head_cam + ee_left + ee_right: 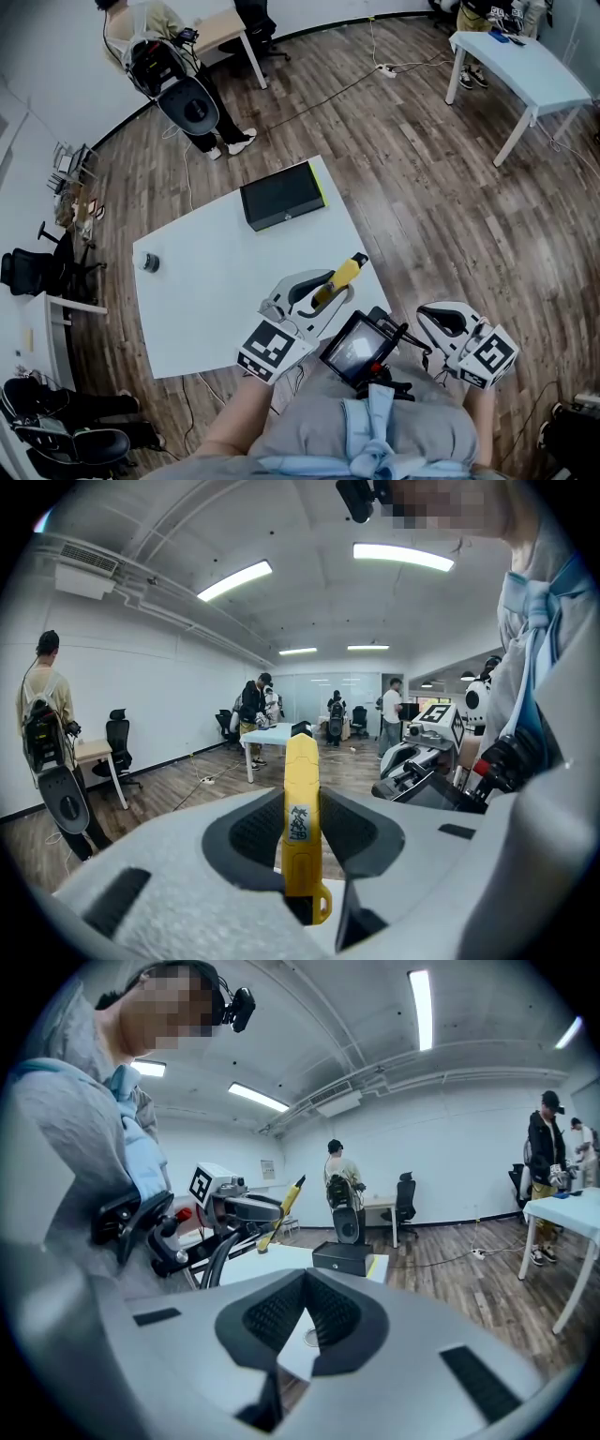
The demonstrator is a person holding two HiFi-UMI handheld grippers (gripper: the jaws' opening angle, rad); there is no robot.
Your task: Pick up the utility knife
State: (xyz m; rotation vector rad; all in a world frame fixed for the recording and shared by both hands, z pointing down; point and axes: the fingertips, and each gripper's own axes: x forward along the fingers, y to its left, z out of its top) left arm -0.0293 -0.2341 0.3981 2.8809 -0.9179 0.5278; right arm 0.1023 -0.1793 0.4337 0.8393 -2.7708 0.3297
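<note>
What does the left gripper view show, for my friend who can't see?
A yellow plastic utility knife is clamped between the dark ribbed pads of the left hand-held gripper, pointing away across a wooden floor.

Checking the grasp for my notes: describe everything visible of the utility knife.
The utility knife is a slim yellow, plastic-looking body with a black tip, a small printed label on its upper edge and a loop at its near end. It is clamped between the left gripper's fingers, clear of the white table, tip pointing away from the person.
</note>
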